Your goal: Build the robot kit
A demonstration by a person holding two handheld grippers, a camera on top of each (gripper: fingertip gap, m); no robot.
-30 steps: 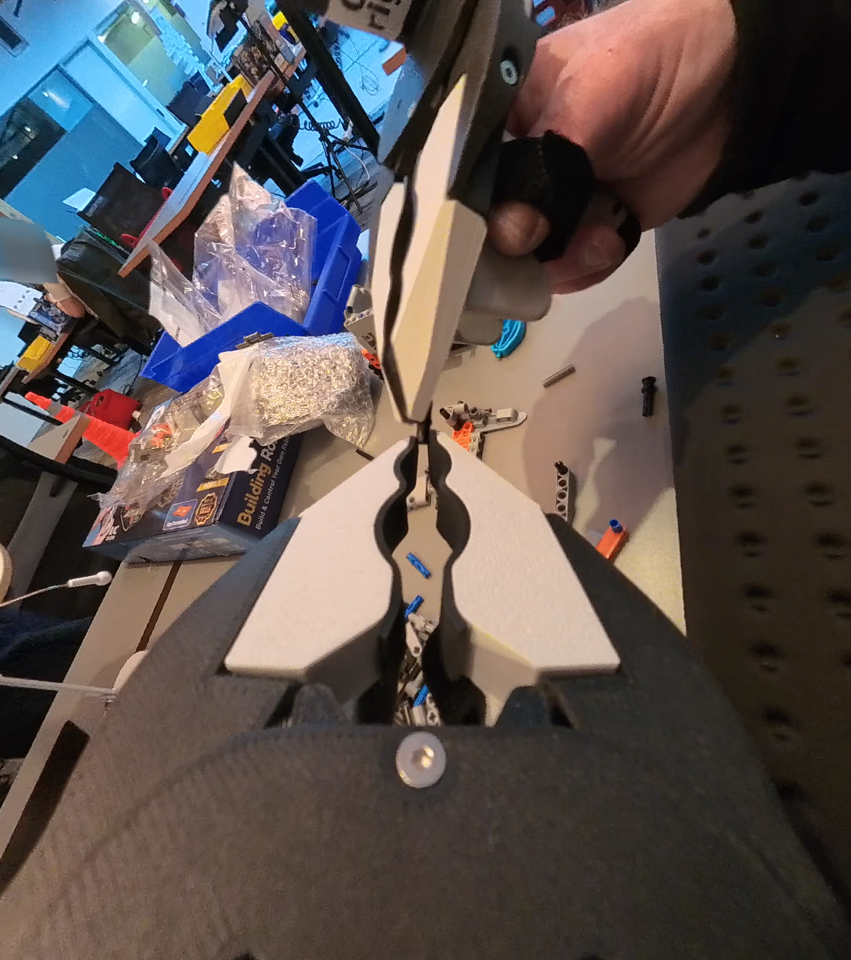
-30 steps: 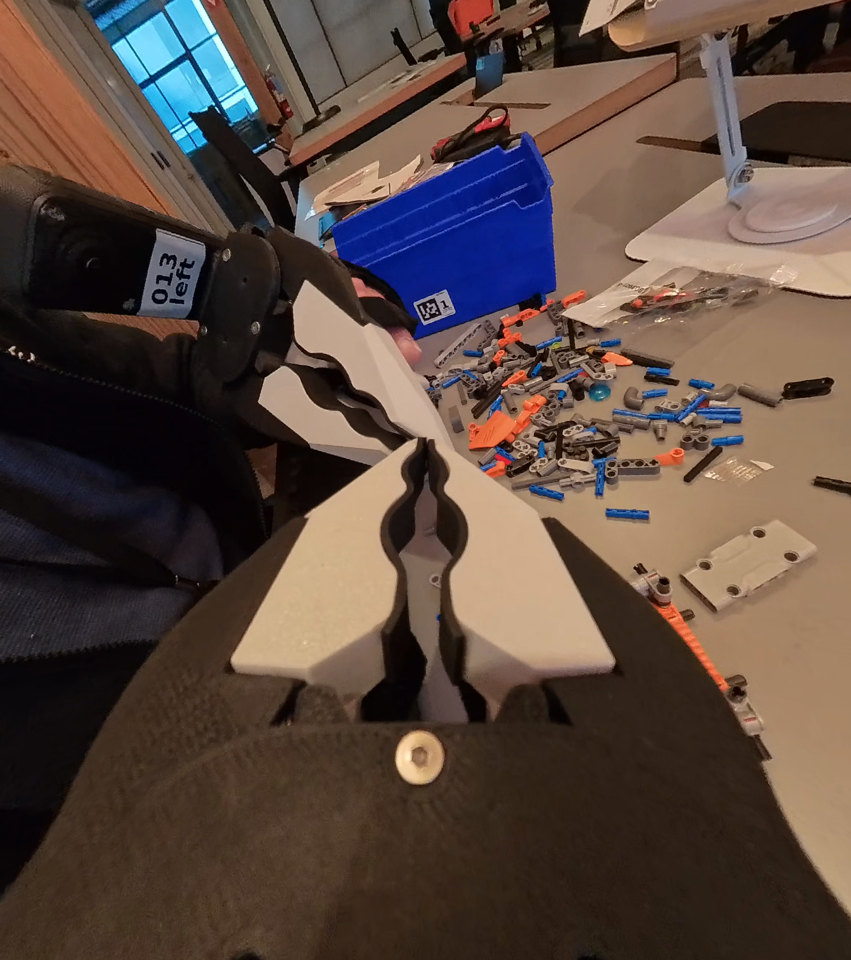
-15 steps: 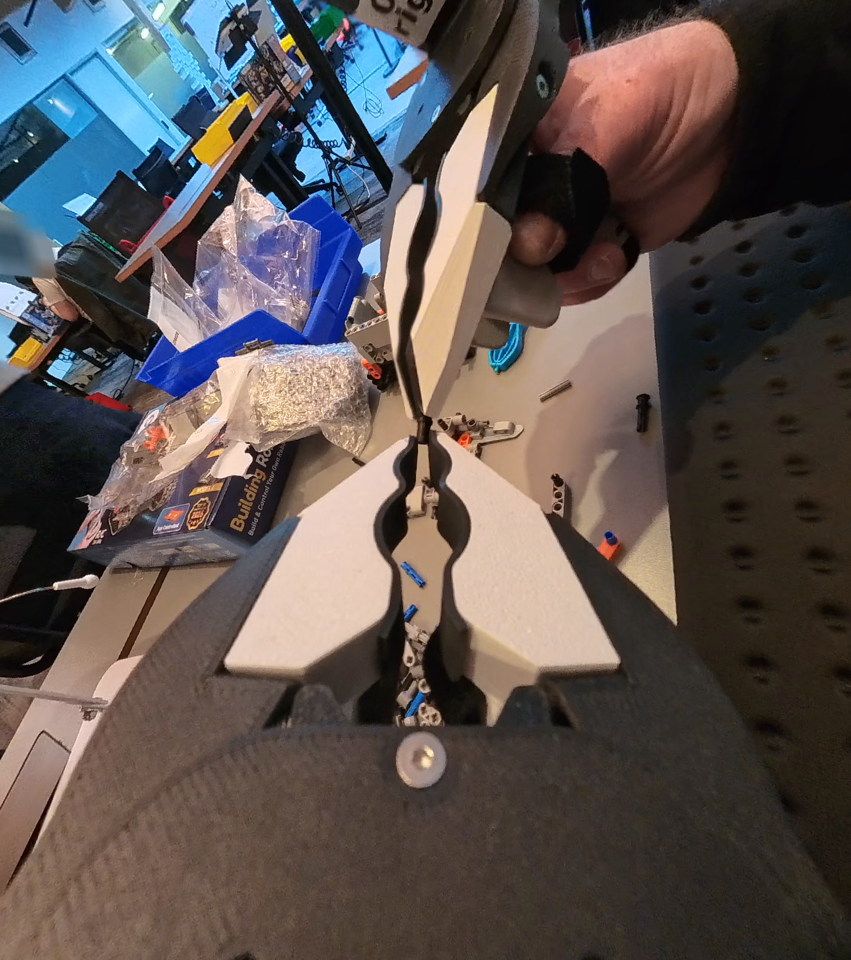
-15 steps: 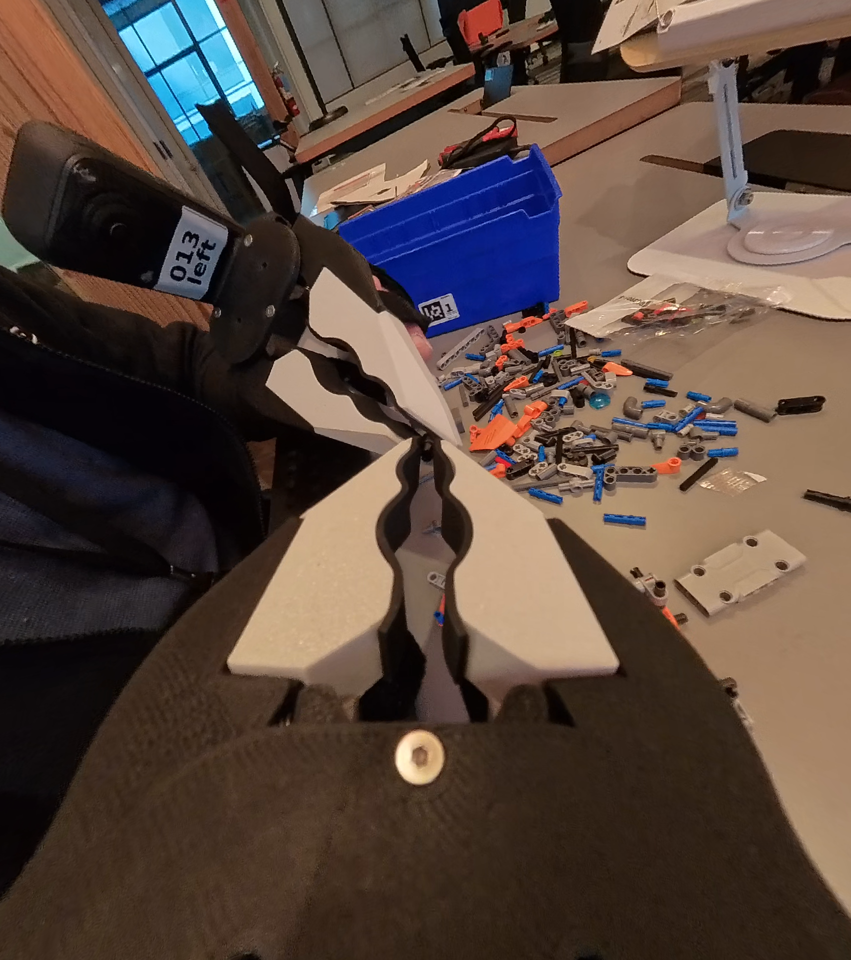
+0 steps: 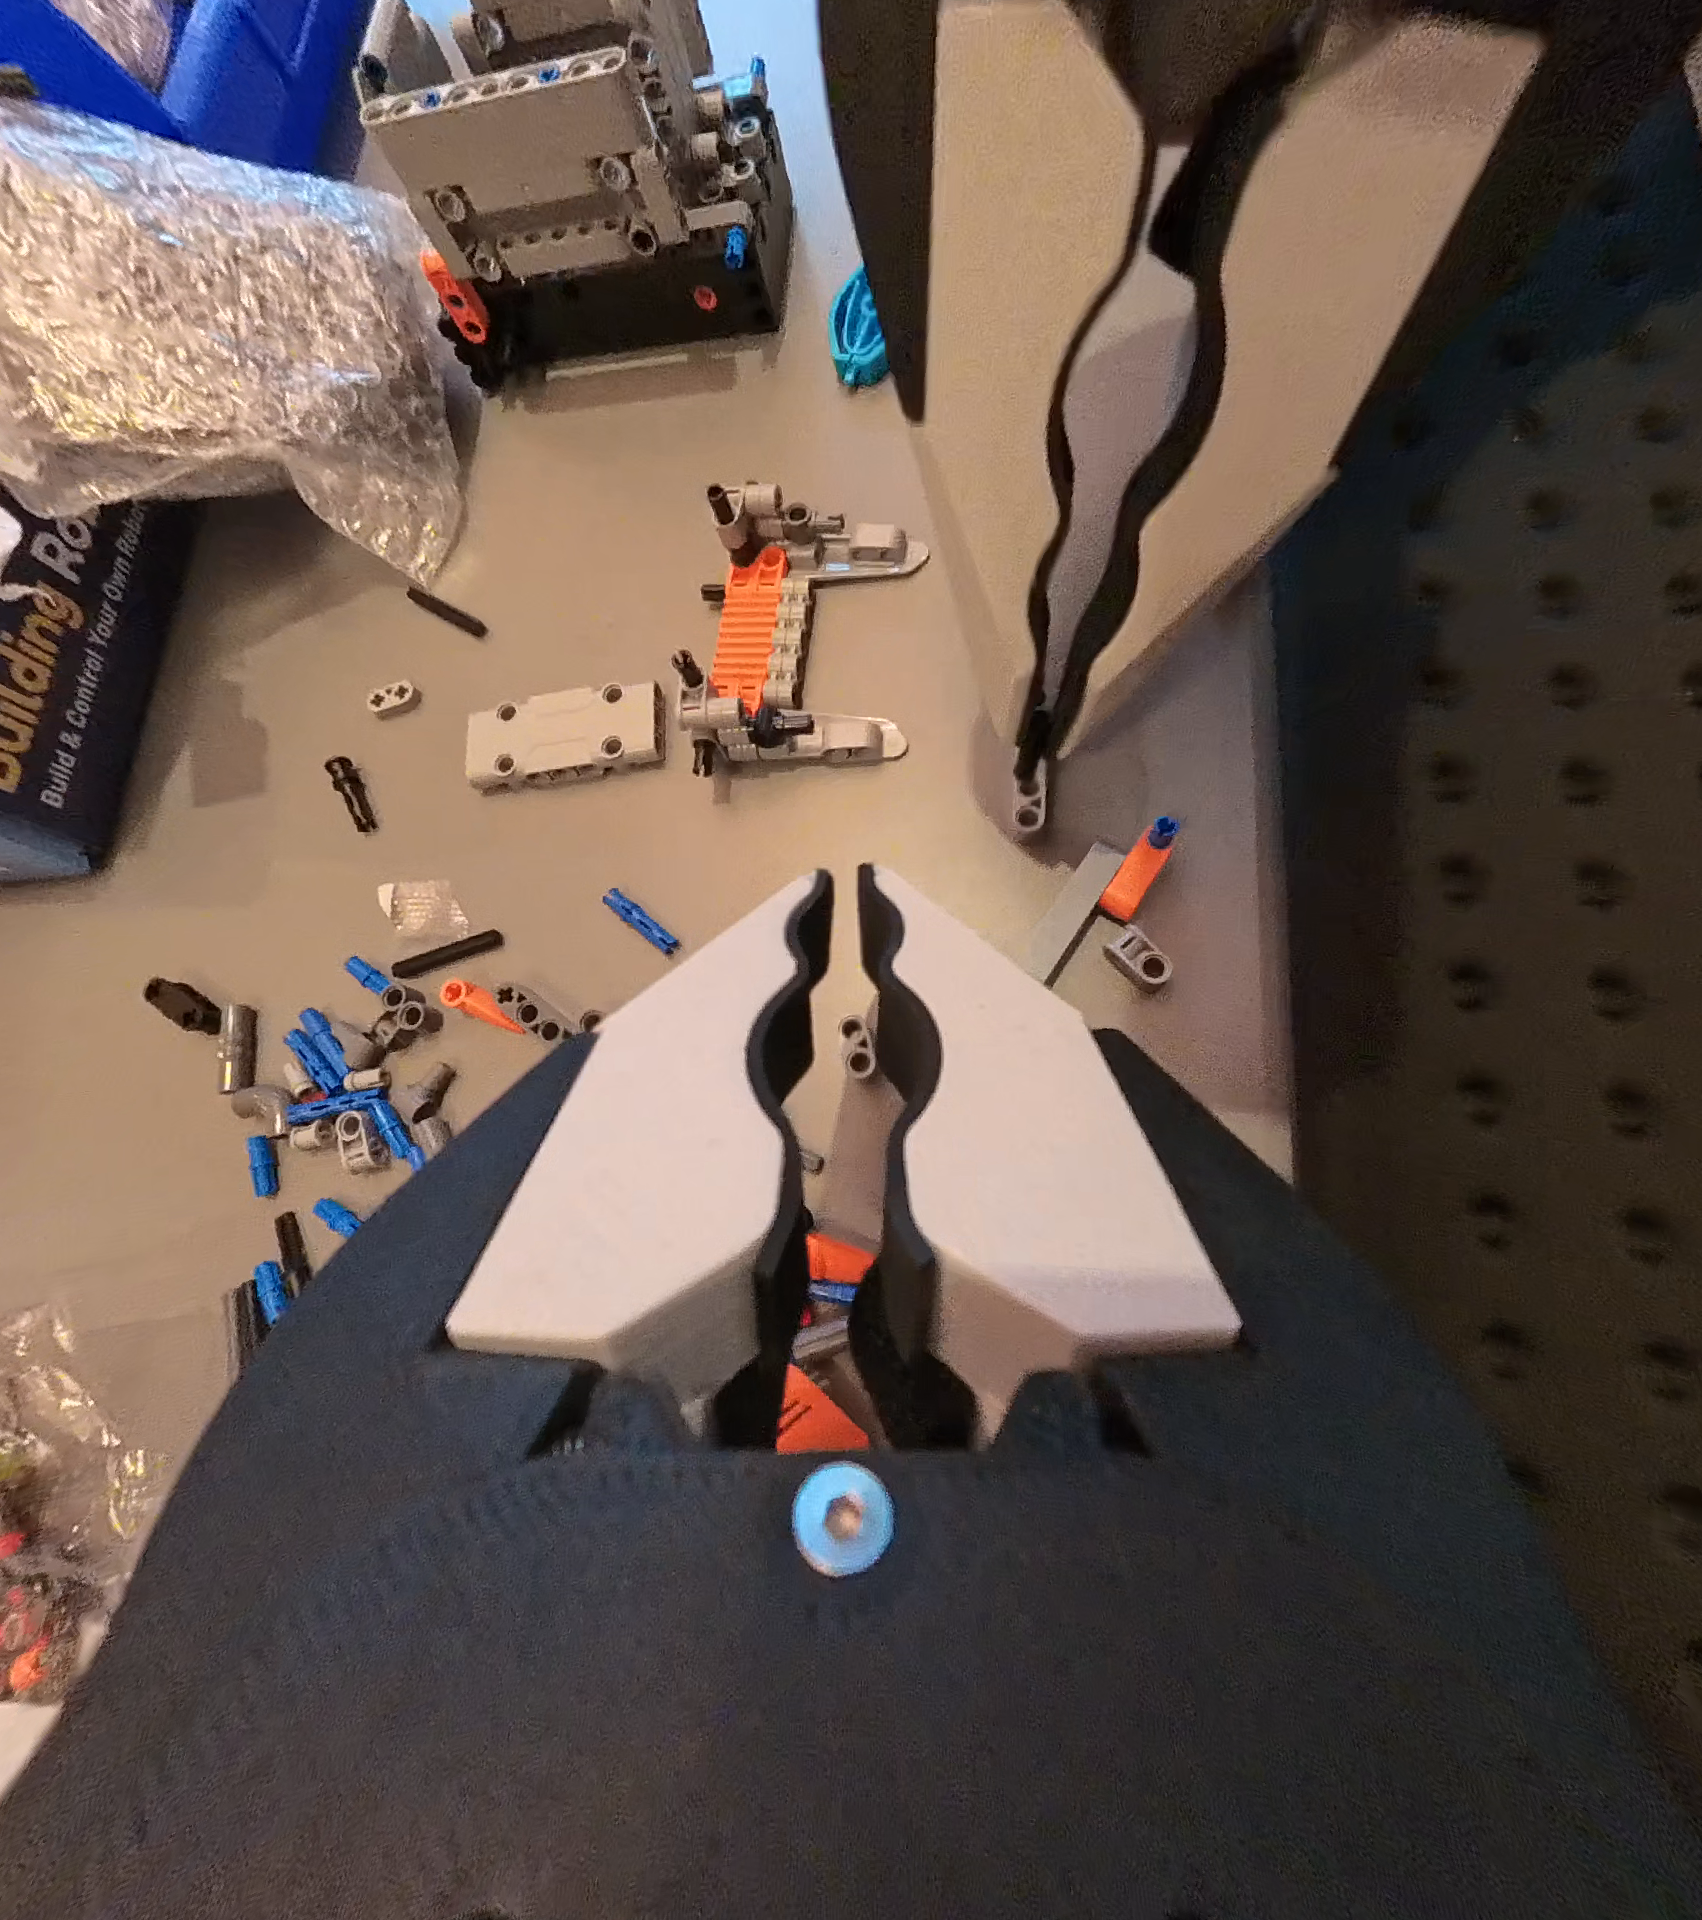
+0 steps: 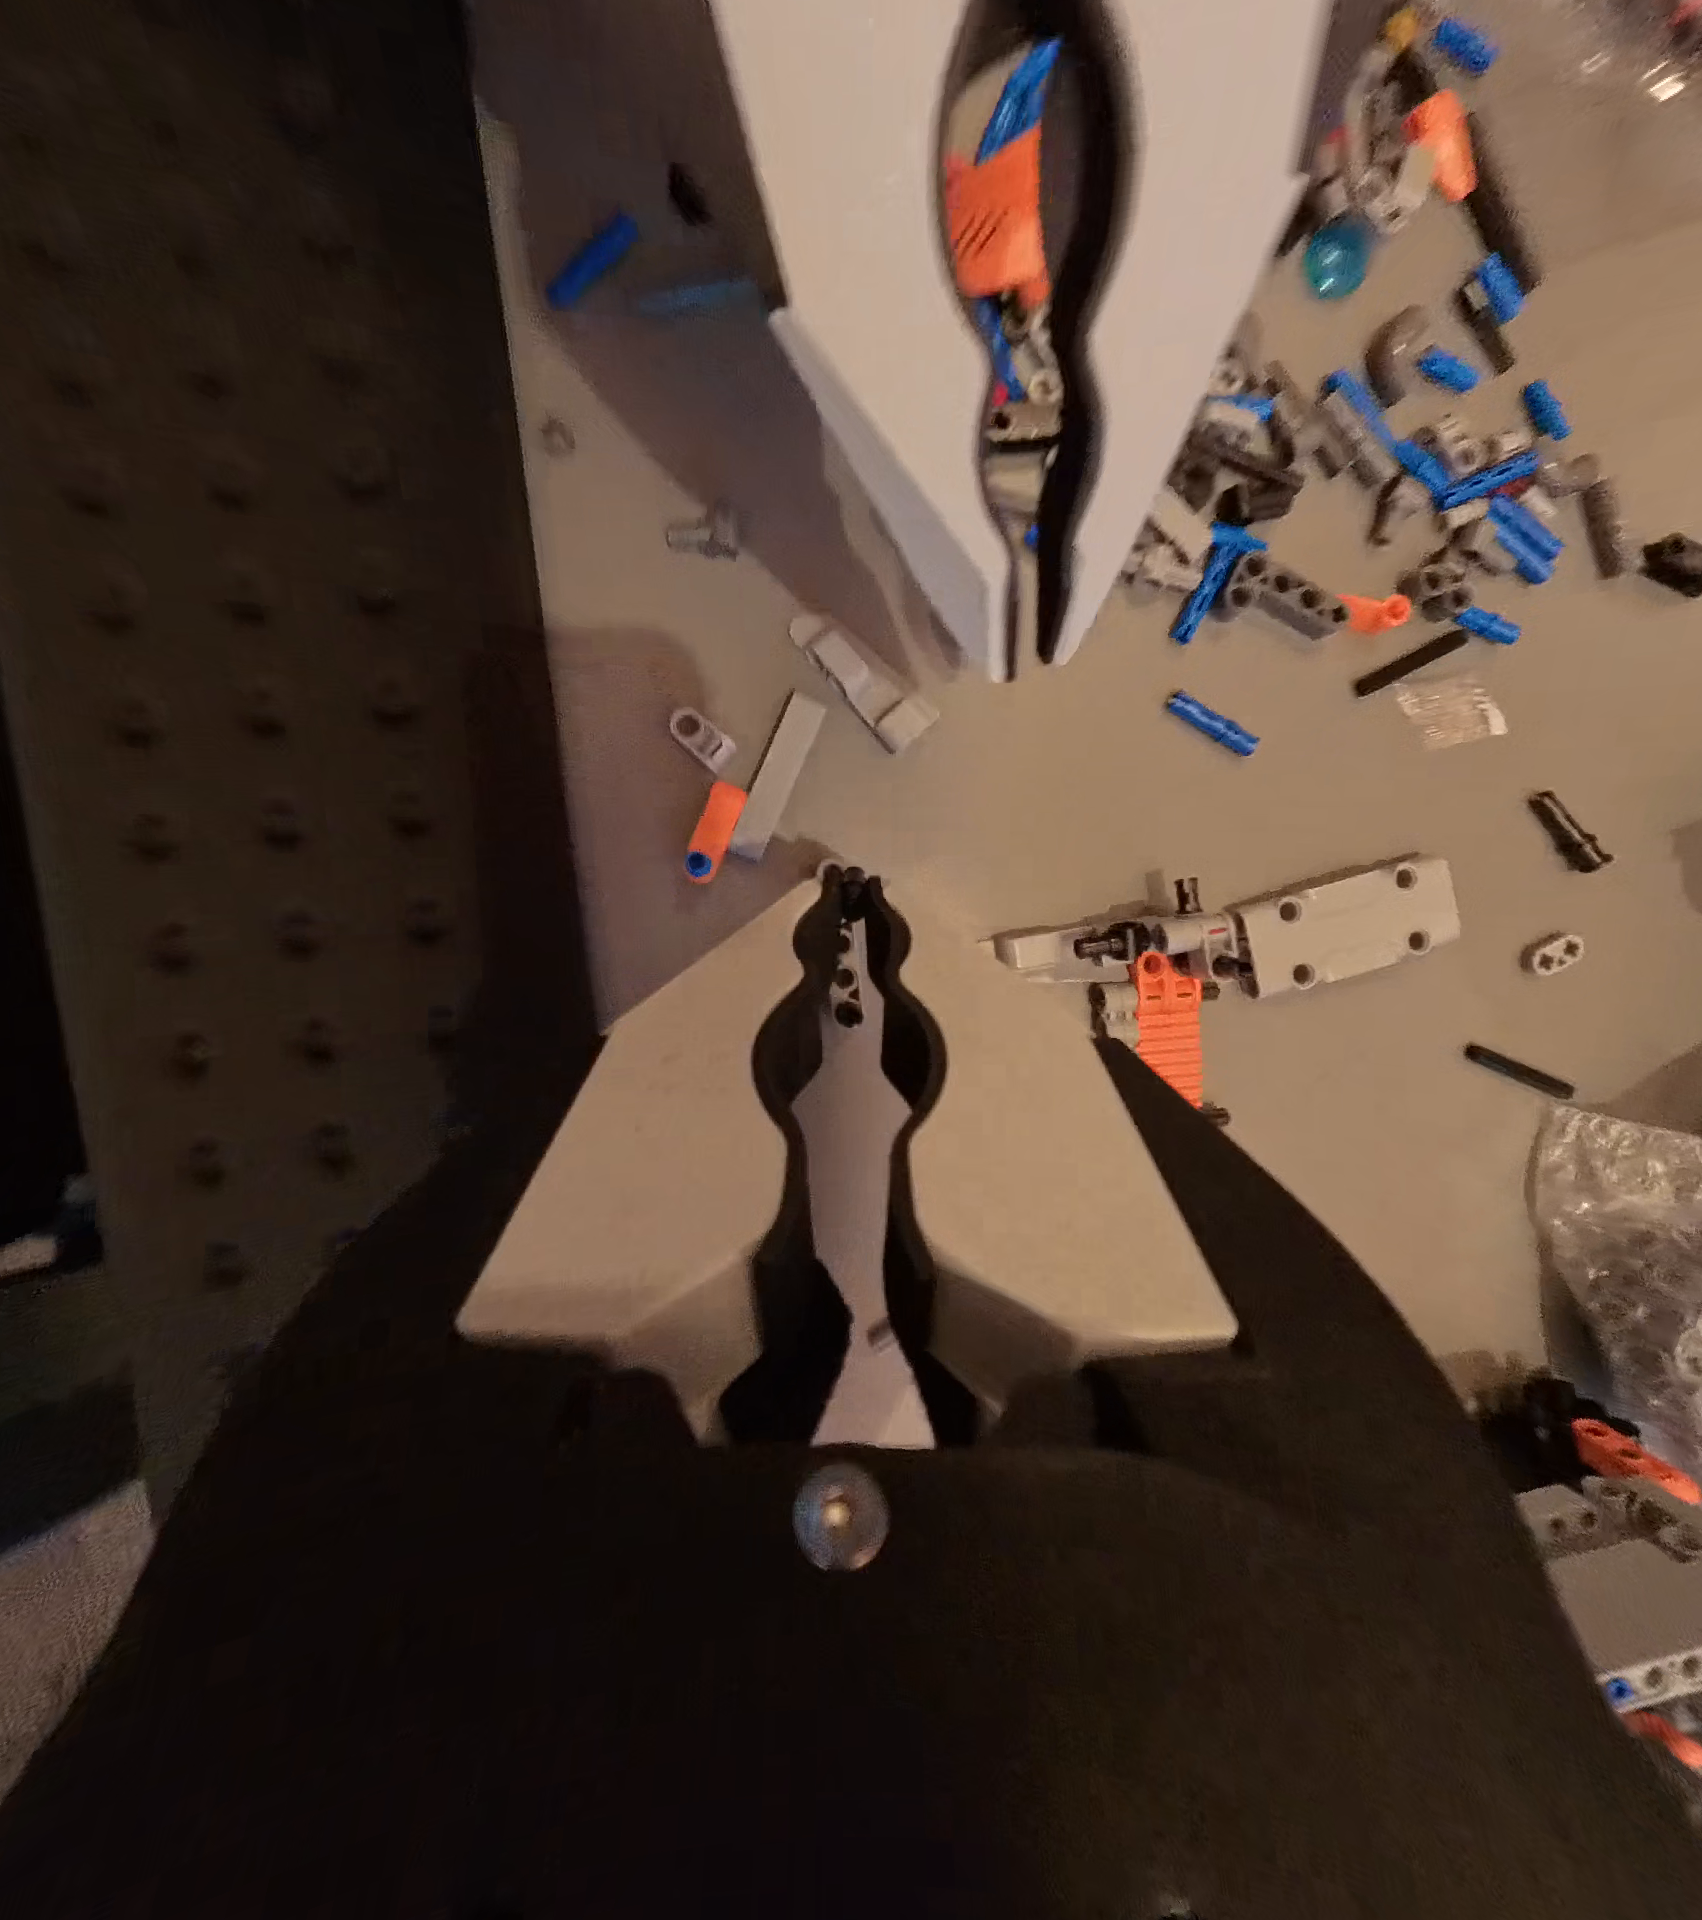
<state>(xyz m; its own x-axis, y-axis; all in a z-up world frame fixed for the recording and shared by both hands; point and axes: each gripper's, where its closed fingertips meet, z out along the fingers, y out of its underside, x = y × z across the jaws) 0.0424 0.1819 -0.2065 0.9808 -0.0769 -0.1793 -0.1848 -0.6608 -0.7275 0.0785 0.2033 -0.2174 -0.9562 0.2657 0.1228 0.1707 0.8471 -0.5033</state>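
The right tool (image 6: 849, 891) is pinched on a small grey holed beam (image 6: 847, 971), low over the desk (image 6: 1034, 790), left of an orange-and-grey assembly (image 6: 1164, 987). The left tool (image 5: 842, 883) hangs just opposite, its jaws a sliver apart and gripping nothing.

A hobby or lab workspace: a grey desk (image 5: 618, 499) strewn with building-kit parts (image 5: 338, 1081), blue bin (image 5: 244, 73), kit box (image 5: 26, 665).
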